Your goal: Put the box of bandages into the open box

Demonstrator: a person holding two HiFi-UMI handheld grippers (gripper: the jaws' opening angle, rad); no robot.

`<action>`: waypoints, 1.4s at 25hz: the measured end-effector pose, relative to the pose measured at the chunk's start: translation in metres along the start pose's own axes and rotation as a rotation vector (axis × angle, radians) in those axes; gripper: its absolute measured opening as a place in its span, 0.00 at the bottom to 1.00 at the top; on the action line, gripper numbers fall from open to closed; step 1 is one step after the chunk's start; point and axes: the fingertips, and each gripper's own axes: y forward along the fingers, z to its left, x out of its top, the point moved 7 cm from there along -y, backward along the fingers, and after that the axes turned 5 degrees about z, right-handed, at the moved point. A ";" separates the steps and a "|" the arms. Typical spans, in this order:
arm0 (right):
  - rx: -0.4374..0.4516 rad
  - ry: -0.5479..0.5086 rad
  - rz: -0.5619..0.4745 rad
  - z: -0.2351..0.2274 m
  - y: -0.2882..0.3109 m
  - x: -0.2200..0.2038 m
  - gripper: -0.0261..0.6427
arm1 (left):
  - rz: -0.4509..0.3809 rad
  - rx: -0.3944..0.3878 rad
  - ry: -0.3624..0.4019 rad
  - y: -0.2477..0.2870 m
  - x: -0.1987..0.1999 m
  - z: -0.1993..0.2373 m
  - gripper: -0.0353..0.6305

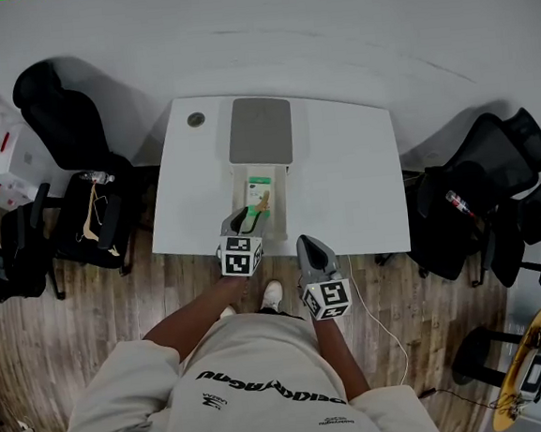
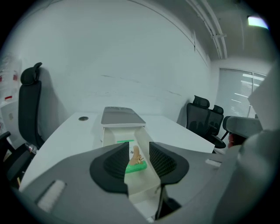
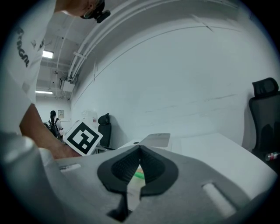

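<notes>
Gaping partway, left gripper (image 2: 139, 158) jaws, bandage box (image 2: 136, 168) beyond, right gripper (image 3: 139, 162) closed

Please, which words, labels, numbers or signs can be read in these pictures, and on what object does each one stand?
Nothing reads clearly.
Person's cream shirt: black lettering, upside down and warped, unreadable.
Small green bandage box: print too small.
Grey left gripper and grey right gripper: black-and-white square markers, no words.
</notes>
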 end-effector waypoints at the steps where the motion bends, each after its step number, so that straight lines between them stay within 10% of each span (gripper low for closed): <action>1: -0.002 0.002 -0.002 0.001 -0.001 0.000 0.04 | -0.006 -0.008 0.006 -0.004 -0.001 -0.001 0.27; 35: -0.042 -0.022 -0.038 0.031 -0.035 -0.004 0.04 | -0.157 -0.098 0.113 -0.105 -0.016 -0.014 0.13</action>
